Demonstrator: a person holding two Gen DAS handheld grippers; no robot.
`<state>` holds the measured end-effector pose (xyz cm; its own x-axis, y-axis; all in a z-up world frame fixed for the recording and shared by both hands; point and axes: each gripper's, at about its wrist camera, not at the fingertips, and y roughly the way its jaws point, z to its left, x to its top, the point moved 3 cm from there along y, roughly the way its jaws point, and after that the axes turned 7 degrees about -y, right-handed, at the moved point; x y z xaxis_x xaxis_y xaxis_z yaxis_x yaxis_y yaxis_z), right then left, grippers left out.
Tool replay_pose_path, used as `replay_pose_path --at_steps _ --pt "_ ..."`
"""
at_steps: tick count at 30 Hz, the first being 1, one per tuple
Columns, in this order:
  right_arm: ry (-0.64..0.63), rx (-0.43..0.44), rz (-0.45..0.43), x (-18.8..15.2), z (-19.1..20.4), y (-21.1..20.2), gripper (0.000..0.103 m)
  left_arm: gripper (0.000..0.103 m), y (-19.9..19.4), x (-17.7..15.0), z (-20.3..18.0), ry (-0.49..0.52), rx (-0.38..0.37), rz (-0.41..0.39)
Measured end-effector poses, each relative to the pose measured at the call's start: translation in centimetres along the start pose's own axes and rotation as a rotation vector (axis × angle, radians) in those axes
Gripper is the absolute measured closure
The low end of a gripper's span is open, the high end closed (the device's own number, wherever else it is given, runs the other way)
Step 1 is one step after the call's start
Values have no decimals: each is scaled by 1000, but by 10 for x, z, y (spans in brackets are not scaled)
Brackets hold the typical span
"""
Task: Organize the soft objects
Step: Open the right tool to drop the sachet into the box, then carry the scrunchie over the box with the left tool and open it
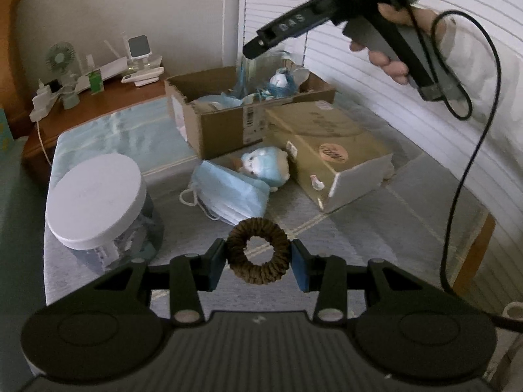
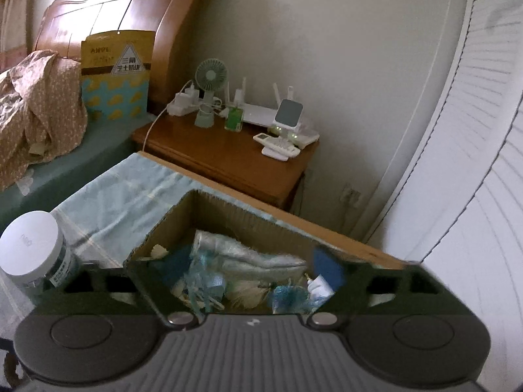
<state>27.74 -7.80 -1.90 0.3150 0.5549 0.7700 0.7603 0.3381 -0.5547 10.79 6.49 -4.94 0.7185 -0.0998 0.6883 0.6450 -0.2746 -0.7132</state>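
A: Bedroom setup, small cloth-covered table [image 1: 376, 228] is sitting between the bed and the louvred doors. Open cardboard box [image 1: 228, 121] is standing at the table's far edge, already holding a heap of blue and white soft bits.

B: Grippers?

A: Left gripper [image 1: 258, 258] is pinching the brown scrunchie [image 1: 258, 251] across its sides, pads pressing on both flanks, ring hanging over the table's near edge. Right gripper [image 2: 228, 277] is hovering above the box, jaws standing wide apart, nothing between them.

B: So the right one is looking done with its drop, I'd guess. What's remaining?

A: Stack of blue face masks [image 1: 228, 196] and a blue plush toy [image 1: 266, 166] are lying mid-table, toy resting against the closed yellow box [image 1: 330, 150]. White-lidded jar [image 1: 98, 202] is sitting near the left edge.

B: Advice for the scrunchie?

A: Keeping the pinch as is. It's soft, so squeezing harder is only folding it. Carrying it high enough to clear the masks, the toy and the box's near wall, then opening well inside the rim, not over the flap.

B: Collision risk?

A: Right gripper is occupying the space above the box, with its cable [image 1: 464, 163] dangling along the table's right edge. Clearing it aside first seems wise.
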Motion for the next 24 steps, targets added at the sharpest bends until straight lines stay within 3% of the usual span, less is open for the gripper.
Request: replay_pose_path --at_steps 3,15,24 --pt "21 4 -5 -8 0 -4 0 61 2 2 1 0 3 2" --pt "50 -28 53 -27 -2 -15 0 61 -2 20 -10 37 0 -10" --pt "98 -56 129 -50 2 -29 0 61 0 56 -12 67 9 -35"
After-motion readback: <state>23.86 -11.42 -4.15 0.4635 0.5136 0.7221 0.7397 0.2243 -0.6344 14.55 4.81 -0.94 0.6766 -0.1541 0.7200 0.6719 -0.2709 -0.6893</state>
